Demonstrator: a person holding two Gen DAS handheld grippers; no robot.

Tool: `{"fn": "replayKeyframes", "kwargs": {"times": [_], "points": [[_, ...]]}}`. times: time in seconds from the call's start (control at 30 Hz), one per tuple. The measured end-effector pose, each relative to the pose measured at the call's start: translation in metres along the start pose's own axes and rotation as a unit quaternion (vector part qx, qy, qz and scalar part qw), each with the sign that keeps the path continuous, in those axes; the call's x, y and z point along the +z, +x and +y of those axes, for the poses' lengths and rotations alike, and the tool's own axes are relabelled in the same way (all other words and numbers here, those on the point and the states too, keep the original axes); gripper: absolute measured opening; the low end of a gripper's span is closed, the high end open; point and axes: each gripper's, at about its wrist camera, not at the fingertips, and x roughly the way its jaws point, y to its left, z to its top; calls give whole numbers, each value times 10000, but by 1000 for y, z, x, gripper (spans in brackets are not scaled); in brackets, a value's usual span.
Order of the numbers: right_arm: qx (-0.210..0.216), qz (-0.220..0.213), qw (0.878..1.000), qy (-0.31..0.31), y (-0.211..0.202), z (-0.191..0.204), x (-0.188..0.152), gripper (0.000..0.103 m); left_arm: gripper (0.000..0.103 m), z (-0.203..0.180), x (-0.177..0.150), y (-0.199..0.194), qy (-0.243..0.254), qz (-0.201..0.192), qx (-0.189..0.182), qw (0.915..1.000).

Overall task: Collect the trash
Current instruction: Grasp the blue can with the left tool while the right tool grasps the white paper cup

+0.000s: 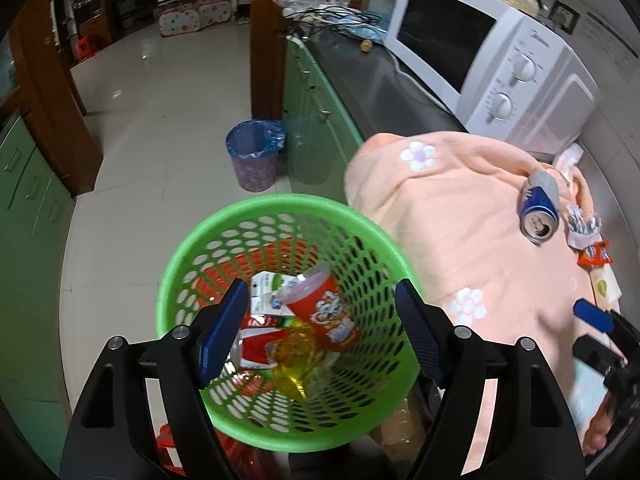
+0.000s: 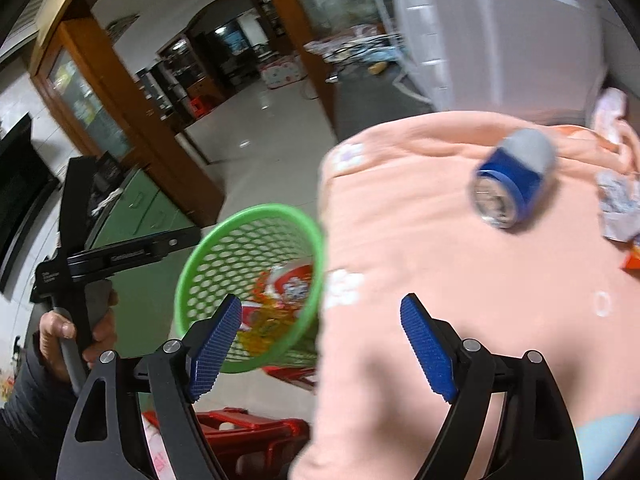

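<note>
A green perforated basket (image 1: 192, 248) stands beside the counter on a red stool (image 2: 256, 428). It holds a red cup (image 1: 332, 312), a white carton (image 1: 268, 288) and a yellow wrapper (image 1: 292, 360). My left gripper (image 1: 320, 332) is open and empty just above the basket's mouth. A crushed blue can (image 1: 538, 208) lies on the peach towel (image 1: 460, 248), beside a crumpled white wrapper (image 1: 582, 228) and an orange packet (image 1: 596, 256). My right gripper (image 2: 320, 352) is open and empty over the towel's near edge, with the basket (image 2: 200, 264) to its left and the can (image 2: 512, 180) beyond.
A white microwave (image 1: 492, 56) stands on the dark counter (image 1: 360, 76) behind the towel. A blue-lined bin (image 1: 254, 156) stands on the tiled floor by green cabinets (image 1: 308, 92). The right gripper's tip shows in the left wrist view (image 1: 596, 316).
</note>
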Motion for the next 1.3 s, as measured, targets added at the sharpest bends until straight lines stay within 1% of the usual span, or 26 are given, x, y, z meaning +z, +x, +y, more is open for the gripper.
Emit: {"fn": "replayKeyframes", "kwargs": {"times": [0.1,0.33,0.5,0.6,0.67,0.77,0.93,1.07,1.3], "points": [[-272,-142,9994,149,-15,-24,1,83,77,-12,3,2,60,22,-73,10000],[-914,-404,9934,562,-54,-91,1,83,78,-51,9,9,428,85,-194,9989],[-1482,-497,9844,814,-85,-142,0,84,78,-80,13,15,654,137,-303,9973],[-1770,-518,9785,926,-98,-168,1,84,78,-100,16,17,800,156,-401,9959],[-1880,-525,9754,1025,-104,-185,3,84,78,-115,18,19,910,163,-489,9945],[-1990,-451,9726,1112,-109,-206,2,84,78,-137,21,20,1104,155,-589,9920],[-2292,-237,9676,1035,-106,-231,-2,84,78,-170,27,21,1357,154,-764,9877],[-2383,-10,9657,1033,-100,-249,-6,84,78,-194,34,27,1510,157,-824,9850],[-2523,294,9634,854,-84,-264,-9,84,78,-231,52,44,1707,220,-911,9808]]}}
